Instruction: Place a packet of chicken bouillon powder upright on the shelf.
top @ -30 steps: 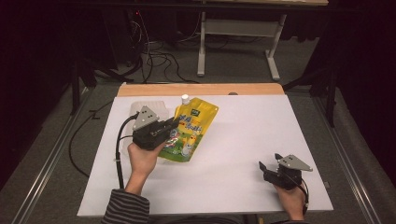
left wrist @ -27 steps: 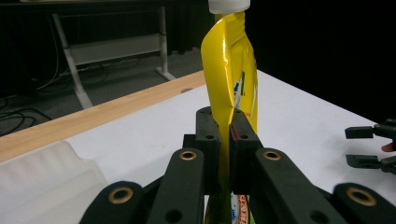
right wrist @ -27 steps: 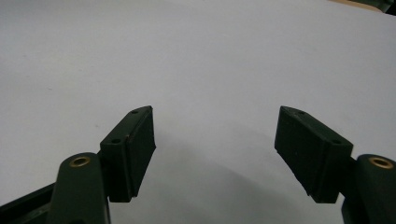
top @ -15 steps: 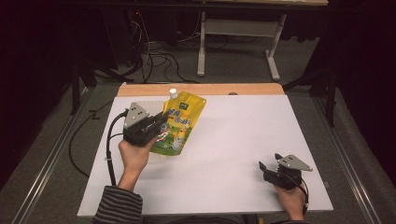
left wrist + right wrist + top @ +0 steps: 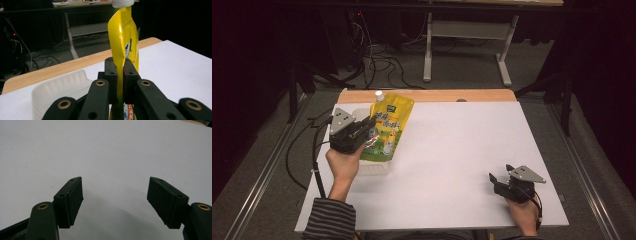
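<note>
Your left gripper [image 5: 362, 131] has its jaws clamped on a yellow spouted pouch [image 5: 388, 130], cap pointing away from you, hanging directly over the white plastic tray [image 5: 60, 90] at the desk's [image 5: 462, 150] far left. Your right gripper [image 5: 501, 181] rests well apart, jaws wide, empty.

white tray [image 5: 362, 167] near the white table's [image 5: 452, 165] left edge.
</note>
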Motion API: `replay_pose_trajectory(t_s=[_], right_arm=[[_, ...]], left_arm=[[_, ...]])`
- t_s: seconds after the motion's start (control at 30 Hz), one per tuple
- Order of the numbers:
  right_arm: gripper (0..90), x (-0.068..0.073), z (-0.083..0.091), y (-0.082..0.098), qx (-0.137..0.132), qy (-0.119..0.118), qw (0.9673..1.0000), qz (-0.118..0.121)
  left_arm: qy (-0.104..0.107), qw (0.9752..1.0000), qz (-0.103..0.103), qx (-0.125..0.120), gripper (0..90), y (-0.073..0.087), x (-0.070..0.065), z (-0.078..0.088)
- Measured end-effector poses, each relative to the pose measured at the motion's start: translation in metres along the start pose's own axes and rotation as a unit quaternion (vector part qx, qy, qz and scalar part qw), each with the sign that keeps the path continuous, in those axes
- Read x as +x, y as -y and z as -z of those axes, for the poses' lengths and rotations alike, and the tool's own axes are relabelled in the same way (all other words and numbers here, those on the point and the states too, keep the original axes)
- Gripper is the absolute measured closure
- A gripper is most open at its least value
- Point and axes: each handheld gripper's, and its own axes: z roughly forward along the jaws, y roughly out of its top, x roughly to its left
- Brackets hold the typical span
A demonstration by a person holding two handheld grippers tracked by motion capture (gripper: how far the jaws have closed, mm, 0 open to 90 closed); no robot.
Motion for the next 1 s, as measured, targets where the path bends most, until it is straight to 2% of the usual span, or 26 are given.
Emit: replay_pose_trajectory(t_s=[0.17,0.43,0.67,0.87,1.0], right_arm=[[29.2,0.0,0.0,0.0,0.0,0.0,1.0,-0.002],[29.2,0.0,0.0,0.0,0.001,0.0,1.0,-0.002],[29.2,0.0,0.0,0.0,0.0,0.001,1.0,-0.001],[29.2,0.0,0.0,0.0,0.001,0.002,1.0,-0.001],[29.2,0.0,0.0,0.0,0.0,0.001,1.0,0.0]], left_arm=[[-0.021,0.9997,-0.008,0.006,84.9,0.004,0.006,-0.001],[-0.037,0.999,-0.004,0.023,84.5,0.015,0.014,-0.009],[-0.041,0.998,-0.013,0.046,83.6,0.023,0.017,-0.016],[-0.034,0.9964,-0.02,0.075,82.7,0.026,0.016,-0.021],[-0.027,0.9949,-0.015,0.096,81.1,0.026,0.018,-0.022]])
